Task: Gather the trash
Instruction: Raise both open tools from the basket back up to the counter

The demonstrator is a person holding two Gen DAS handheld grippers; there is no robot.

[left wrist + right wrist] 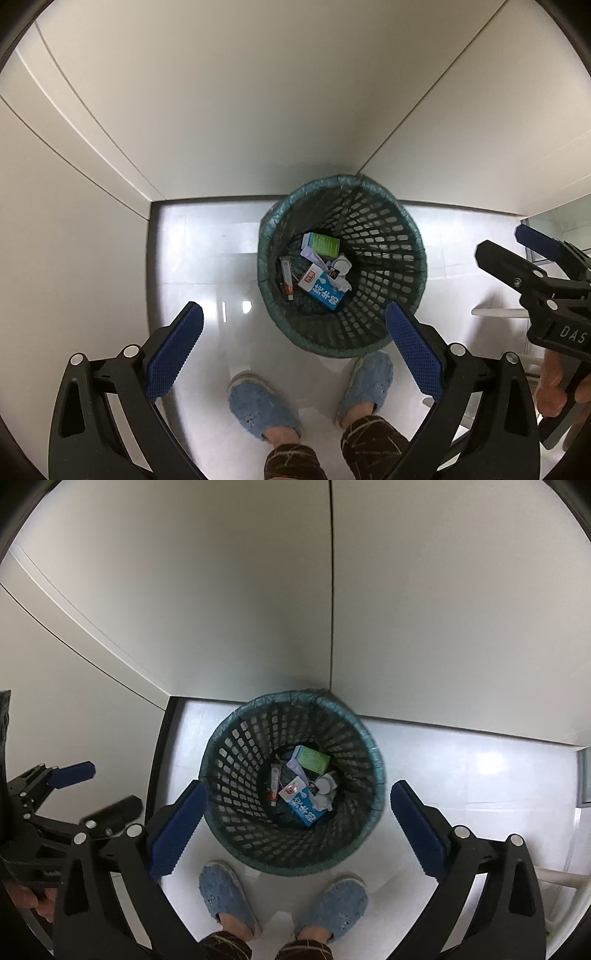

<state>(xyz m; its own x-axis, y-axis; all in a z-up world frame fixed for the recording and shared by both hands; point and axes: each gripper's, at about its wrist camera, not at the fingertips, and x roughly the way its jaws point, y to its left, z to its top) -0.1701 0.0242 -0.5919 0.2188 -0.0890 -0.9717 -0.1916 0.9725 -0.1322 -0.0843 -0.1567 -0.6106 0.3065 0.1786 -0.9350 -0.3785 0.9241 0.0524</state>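
Walls (221, 609), pale panels meeting in a corner, box in the scene on the far side and the left. Floor (207, 258) is glossy white tile, glare spots on it. Basket (291, 860), dark mesh with a teal liner folded over the rim, sits on the floor tight in that corner. Person's feet in blue slippers (225, 897) stand just in front of it.

Both tools point steeply down over the basket. Left hand-held gripper (295, 354): pads spread apart, nothing between them. Right hand-held gripper (295, 827): pads also spread wide, empty.

Trash is already at the basket bottom: blue-and-white milk carton (304, 805), green-and-white box (312, 758), small tube with orange cap (274, 781), crumpled white bits (325, 801) beside the carton.

I judge the drop step as done here, since both tools are empty and the items lie inside. Next move, as I see it: back off and look for more litter, none shows on the floor in either view. Obstacles: corner walls close behind the basket, feet close in front, a white rail (498, 313) at the right edge. The two tools sit near each other, so watch for a bump.
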